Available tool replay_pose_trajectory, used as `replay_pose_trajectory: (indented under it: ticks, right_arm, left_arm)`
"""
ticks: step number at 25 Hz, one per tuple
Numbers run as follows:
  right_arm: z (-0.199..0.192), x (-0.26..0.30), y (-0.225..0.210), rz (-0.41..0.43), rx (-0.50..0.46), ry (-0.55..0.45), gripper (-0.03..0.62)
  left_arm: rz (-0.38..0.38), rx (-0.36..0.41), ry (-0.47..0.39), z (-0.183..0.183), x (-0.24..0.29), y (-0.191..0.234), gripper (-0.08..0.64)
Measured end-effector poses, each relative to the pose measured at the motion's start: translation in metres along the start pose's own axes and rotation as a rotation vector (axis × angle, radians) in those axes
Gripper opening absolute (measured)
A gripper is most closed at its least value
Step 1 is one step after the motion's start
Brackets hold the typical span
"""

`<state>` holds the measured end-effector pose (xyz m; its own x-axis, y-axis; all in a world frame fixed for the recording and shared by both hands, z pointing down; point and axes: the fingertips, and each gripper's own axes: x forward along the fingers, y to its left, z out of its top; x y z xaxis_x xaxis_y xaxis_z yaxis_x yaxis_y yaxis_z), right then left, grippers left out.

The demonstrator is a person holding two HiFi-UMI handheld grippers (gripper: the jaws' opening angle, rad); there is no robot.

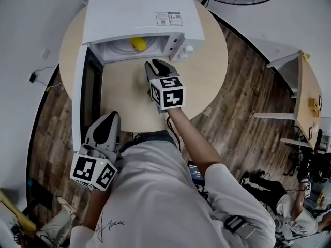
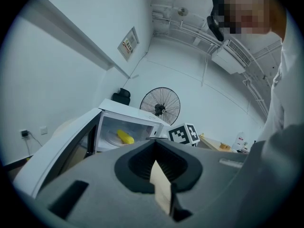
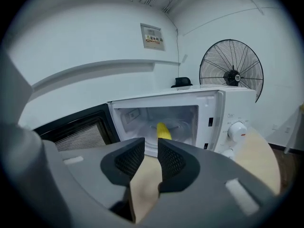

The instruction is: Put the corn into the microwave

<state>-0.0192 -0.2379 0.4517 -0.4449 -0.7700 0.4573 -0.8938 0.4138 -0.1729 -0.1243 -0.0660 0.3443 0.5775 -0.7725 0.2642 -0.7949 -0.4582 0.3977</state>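
Head view: microwave (image 1: 139,14) sits at the far side of the round table (image 1: 207,76), door (image 1: 81,92) swung wide open along the table's left side. Corn (image 1: 137,43) is already inside, lying on the turntable. There's bare tabletop between the cavity mouth and the right gripper (image 1: 155,66), which hangs just in front of the opening. Its jaws stand a narrow gap apart, with nothing between them. Left gripper (image 1: 110,117) is low at the near table edge, beside the door's free end. Its jaws are closed together, empty. Sticker (image 1: 169,18) on the microwave top and wall sign (image 3: 152,37) — print too small for me to read. Fan (image 3: 232,75) stands behind the microwave — head view cuts it off at the top edge
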Motion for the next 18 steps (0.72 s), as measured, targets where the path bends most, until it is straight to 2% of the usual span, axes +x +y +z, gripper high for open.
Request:
replay_pose_trajectory:
  ticks: [9,18]
  right_arm:
    - [0.0,-0.039,0.007,-0.008,0.022,-0.032,0.066]
    - [0.003,-0.07,0.017,0.0,0.032,-0.049,0.051]
  left_arm:
    - [-0.001,0.009,-0.002,0.0,-0.004,0.003,-0.009]
    - [0.03,0.018,-0.003,-0.001,-0.009,0.01,-0.009]
